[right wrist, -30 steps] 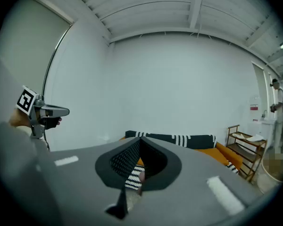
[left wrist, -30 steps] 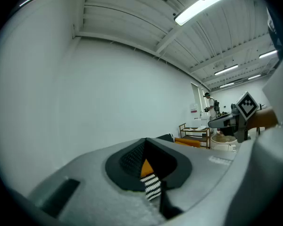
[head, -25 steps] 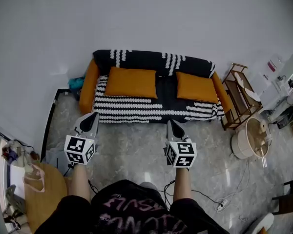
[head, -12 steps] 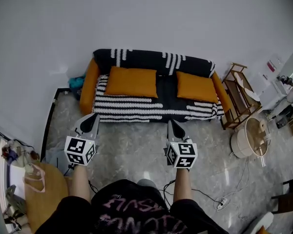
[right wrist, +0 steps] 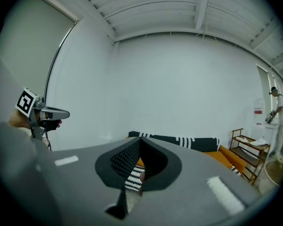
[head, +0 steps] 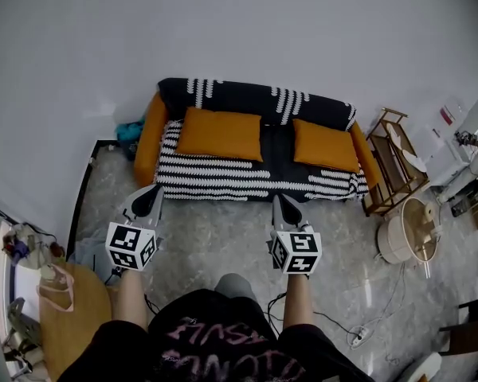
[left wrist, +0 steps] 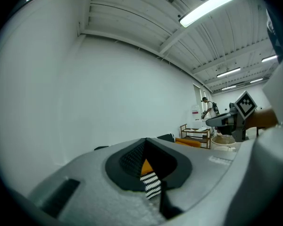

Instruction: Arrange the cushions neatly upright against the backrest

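Observation:
An orange sofa (head: 148, 130) with a black-and-white striped cover stands against the white wall. Two orange cushions lean on its backrest: a larger one (head: 219, 134) at the left, a smaller one (head: 325, 145) at the right. My left gripper (head: 150, 197) and right gripper (head: 282, 206) hover over the floor in front of the sofa, both shut and empty, well short of the seat. In the right gripper view the sofa's backrest (right wrist: 179, 140) shows past the closed jaws; a sliver of orange and stripes (left wrist: 148, 173) shows in the left gripper view.
A wooden shelf rack (head: 392, 159) stands right of the sofa, with a round wooden tub (head: 410, 228) in front of it. A power strip and cable (head: 362, 333) lie on the marble floor. A wooden table (head: 60, 313) is at the near left. A teal item (head: 128, 132) lies by the sofa's left arm.
The sofa sits slightly lower and to the right in the head view as the view shifted. Both grippers keep their places and stay shut.

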The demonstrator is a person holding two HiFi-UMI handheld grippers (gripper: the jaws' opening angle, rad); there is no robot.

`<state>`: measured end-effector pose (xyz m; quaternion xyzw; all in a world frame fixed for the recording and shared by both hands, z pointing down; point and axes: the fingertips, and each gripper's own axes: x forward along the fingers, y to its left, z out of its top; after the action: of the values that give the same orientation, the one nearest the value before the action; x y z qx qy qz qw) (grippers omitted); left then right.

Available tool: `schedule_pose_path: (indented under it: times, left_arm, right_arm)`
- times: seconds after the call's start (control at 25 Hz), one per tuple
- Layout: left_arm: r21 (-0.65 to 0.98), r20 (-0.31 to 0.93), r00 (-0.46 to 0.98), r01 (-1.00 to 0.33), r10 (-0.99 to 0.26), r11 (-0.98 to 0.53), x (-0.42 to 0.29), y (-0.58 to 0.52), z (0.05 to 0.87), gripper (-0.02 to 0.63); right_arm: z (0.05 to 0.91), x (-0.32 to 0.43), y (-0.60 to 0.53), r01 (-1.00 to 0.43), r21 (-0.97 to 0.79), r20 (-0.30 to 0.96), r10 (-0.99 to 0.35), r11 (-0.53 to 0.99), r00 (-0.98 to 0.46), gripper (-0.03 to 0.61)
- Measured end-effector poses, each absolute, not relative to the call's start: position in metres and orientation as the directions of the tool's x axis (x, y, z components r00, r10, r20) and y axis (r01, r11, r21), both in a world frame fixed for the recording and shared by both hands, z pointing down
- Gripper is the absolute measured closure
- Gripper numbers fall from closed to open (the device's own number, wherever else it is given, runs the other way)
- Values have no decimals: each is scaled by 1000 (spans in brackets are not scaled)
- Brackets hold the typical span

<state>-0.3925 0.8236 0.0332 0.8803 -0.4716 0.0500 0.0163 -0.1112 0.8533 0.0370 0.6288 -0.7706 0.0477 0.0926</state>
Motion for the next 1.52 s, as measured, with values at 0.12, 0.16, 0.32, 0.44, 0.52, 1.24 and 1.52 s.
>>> schedule_pose_path:
  times: [0.12, 0.16, 0.32, 0.44, 0.52, 1.24, 1.52]
  left_arm:
    - [-19, 101, 548, -833, -830, -552, -397, 819, 32, 612]
    - [-20, 100, 548, -833, -830, -553, -398, 817, 32, 612]
    - [-18, 97, 550, -833, -830, -554, -401, 808, 32, 612]
    - [-18, 97, 556, -828, -826, -560, -400, 800, 31, 612]
    - [-18, 98, 561, -825, -822, -565, -398, 795, 32, 612]
    - [0, 139, 580, -811, -803, -585, -356, 706, 51, 612]
    - [9, 173, 576, -812, -799, -583, -324, 645, 63, 612]
  right_arm:
    - [35, -118, 846, -975, 50, 201, -959, 216, -202, 566]
    - [36, -119, 843, -975, 50, 202, -958, 217, -203, 566]
    - [36, -123, 836, -975, 55, 203, -959, 214, -199, 566]
    - [36, -122, 830, -976, 55, 204, -960, 209, -194, 566]
    - [39, -121, 827, -977, 59, 208, -960, 205, -189, 566]
    - [59, -84, 744, -980, 49, 224, -958, 193, -177, 566]
    - [74, -46, 684, -983, 16, 242, -955, 181, -172, 566]
